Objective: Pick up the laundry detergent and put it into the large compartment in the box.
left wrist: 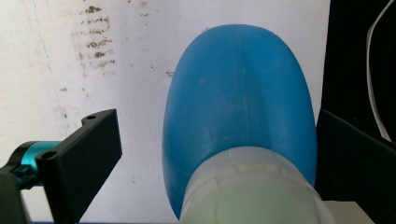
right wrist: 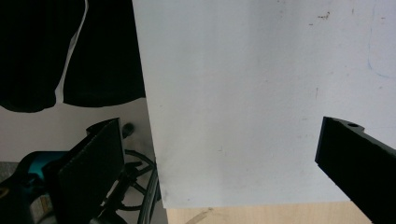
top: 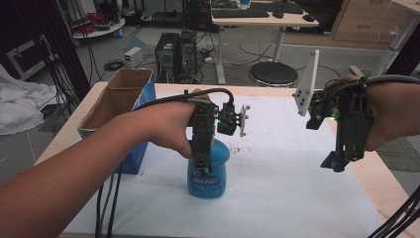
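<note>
Lab: computer towers point(top: 174, 55), floor cables point(top: 113, 64), keyboard desk point(top: 257, 19), stool point(top: 273, 74).

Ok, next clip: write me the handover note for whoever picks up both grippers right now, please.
Left gripper: over the blue plastic bottle, jaws open on either side of its whitish neck, with a gap at the one jaw face that shows, so not clamped.
Right gripper: open, empty, held above the white table cover near its right edge.
The bottle stands upright on the cover, beside the open cardboard box with blue sides.
Done: left gripper lined up on the bottle.
Left: close, lift. Destination is probably the box, though that is a guess.
</note>
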`<control>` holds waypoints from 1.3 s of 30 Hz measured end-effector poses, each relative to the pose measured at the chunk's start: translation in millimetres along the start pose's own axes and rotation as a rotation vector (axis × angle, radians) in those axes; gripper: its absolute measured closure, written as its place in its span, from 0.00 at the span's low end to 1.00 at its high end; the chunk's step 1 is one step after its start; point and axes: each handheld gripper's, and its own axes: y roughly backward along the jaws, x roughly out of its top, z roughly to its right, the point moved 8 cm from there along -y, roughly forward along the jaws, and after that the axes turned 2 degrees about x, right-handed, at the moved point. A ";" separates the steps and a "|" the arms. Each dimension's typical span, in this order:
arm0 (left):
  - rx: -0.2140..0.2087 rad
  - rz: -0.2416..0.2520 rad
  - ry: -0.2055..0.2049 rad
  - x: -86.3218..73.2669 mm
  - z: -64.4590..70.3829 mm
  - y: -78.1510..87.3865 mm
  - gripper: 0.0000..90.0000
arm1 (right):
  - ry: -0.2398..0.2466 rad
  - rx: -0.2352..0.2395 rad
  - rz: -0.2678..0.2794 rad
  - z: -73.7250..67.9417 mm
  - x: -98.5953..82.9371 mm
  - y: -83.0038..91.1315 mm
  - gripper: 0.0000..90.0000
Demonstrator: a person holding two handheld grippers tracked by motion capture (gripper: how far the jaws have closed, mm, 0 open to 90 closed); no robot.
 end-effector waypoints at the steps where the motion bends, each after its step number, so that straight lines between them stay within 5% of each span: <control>1: 0.001 -0.001 0.000 0.0 0.0 -0.1 0.02 | 0.001 0.000 0.001 0.1 0.1 0.1 0.01; 39: 0.009 -0.028 -0.015 1.4 1.5 -4.7 0.17 | 0.000 0.003 -0.004 1.6 -0.2 -1.8 0.01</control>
